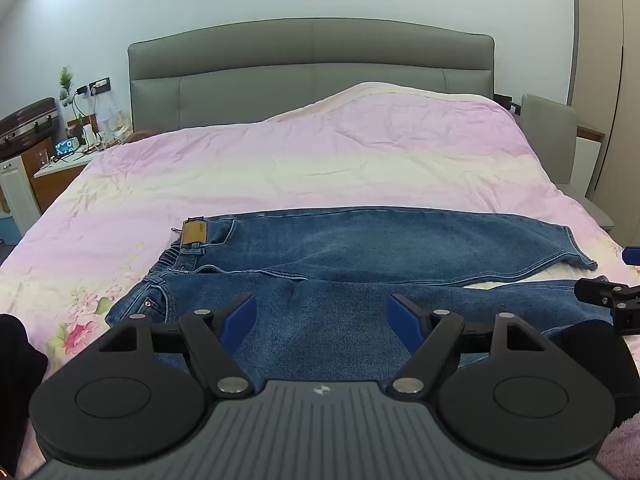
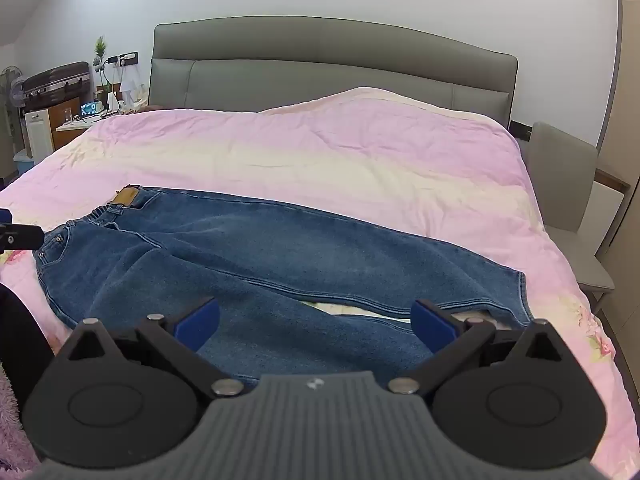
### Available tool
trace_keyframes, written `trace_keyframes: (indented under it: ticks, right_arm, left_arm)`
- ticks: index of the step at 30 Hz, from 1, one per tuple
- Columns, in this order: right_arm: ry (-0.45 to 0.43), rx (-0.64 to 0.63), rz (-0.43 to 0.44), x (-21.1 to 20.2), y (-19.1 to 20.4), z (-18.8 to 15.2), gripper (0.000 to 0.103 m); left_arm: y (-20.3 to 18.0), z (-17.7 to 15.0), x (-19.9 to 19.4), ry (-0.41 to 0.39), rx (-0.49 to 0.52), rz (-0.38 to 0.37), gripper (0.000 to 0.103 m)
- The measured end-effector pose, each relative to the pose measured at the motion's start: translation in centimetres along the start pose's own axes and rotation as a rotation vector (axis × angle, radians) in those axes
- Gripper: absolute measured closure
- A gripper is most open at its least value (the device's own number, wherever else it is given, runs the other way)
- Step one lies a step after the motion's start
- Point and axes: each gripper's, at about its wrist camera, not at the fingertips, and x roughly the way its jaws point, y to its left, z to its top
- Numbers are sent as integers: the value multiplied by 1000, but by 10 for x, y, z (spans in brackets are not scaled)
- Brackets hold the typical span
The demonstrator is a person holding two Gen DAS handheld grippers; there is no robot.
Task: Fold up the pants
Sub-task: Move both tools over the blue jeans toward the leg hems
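Left tongs (image 1: 322, 316) stand spread wide and empty, hovering above the near leg by the crotch. Right tongs (image 2: 316, 320) likewise spread and empty, above the same leg nearer its hem. The jeans (image 2: 280, 252) lie flat across the pink duvet (image 2: 320, 152) on the bed, waistband to the left, legs slightly parted. Risk: a pinch may catch only the top denim layer, or gather duvet with it, dragging the legs out of line.

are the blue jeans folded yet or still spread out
Spread out: the blue denim jeans lie flat on the pink quilt, both legs side by side at full length.
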Motion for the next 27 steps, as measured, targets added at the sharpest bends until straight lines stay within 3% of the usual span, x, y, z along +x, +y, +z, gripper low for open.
trace_keyframes:
  ticks: [27]
  right_arm:
    - [29, 44, -39, -1, -1, -3, 5]
  left_arm:
    - [0, -1, 3, 43, 25, -11, 15]
